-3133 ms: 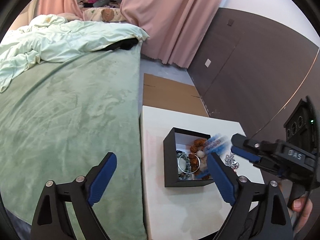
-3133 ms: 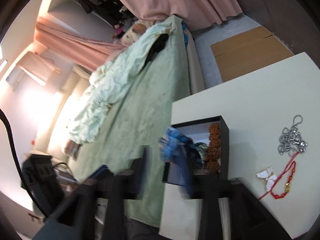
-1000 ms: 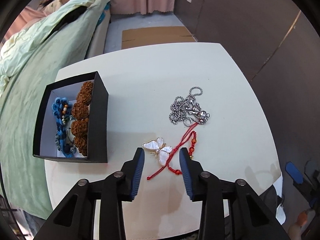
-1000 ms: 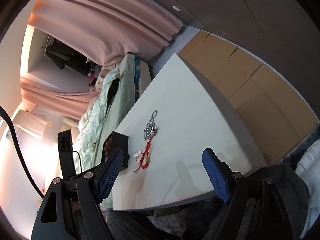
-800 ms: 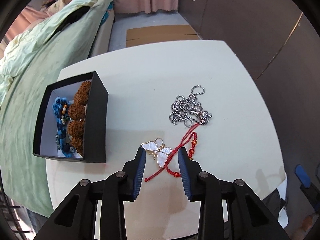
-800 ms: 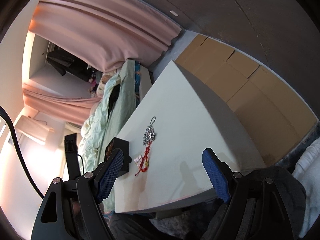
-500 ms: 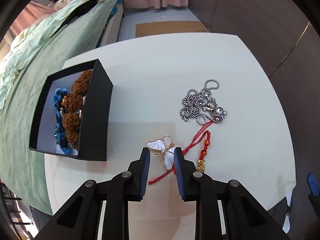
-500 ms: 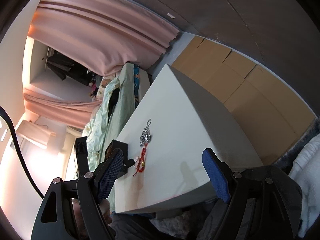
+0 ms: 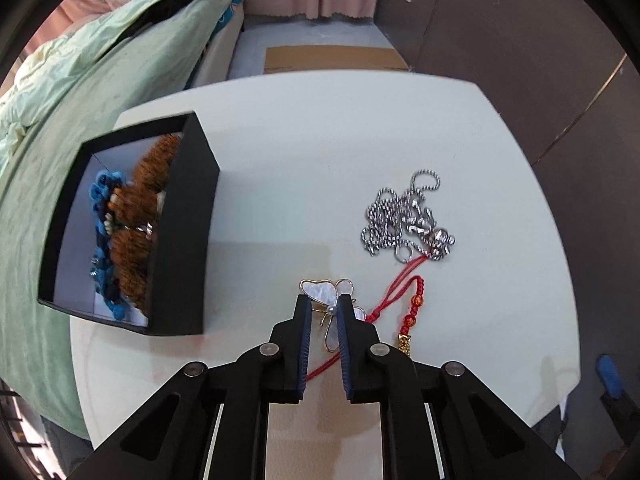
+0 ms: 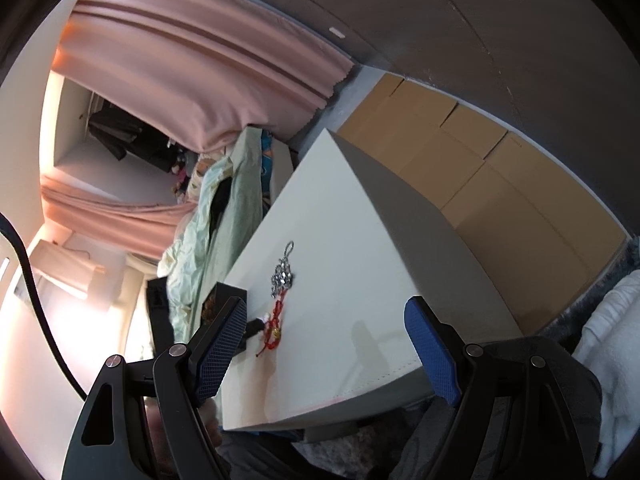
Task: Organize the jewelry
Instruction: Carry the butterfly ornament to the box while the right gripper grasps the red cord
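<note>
A white butterfly brooch (image 9: 329, 300) with a gold rim lies on the white table (image 9: 320, 140). My left gripper (image 9: 322, 304) straddles it, its jaws nearly closed around the brooch body. A red cord bracelet (image 9: 400, 300) lies just right of it, and a silver bead chain (image 9: 404, 216) beyond that. A black box (image 9: 132, 232) on the left holds brown beads and blue jewelry. My right gripper (image 10: 320, 320) is open and empty, off the table's near edge; the chain (image 10: 283, 272), the red cord (image 10: 276, 320) and the box (image 10: 228, 296) show small there.
A bed with a green cover (image 9: 48, 128) runs along the table's left side. Flattened cardboard (image 10: 480, 168) lies on the floor past the table. Pink curtains (image 10: 200, 60) and a dark wall (image 9: 520, 40) stand behind.
My left gripper has moved down onto the butterfly brooch and its jaws have narrowed around it. The right gripper has stayed open off the table's edge.
</note>
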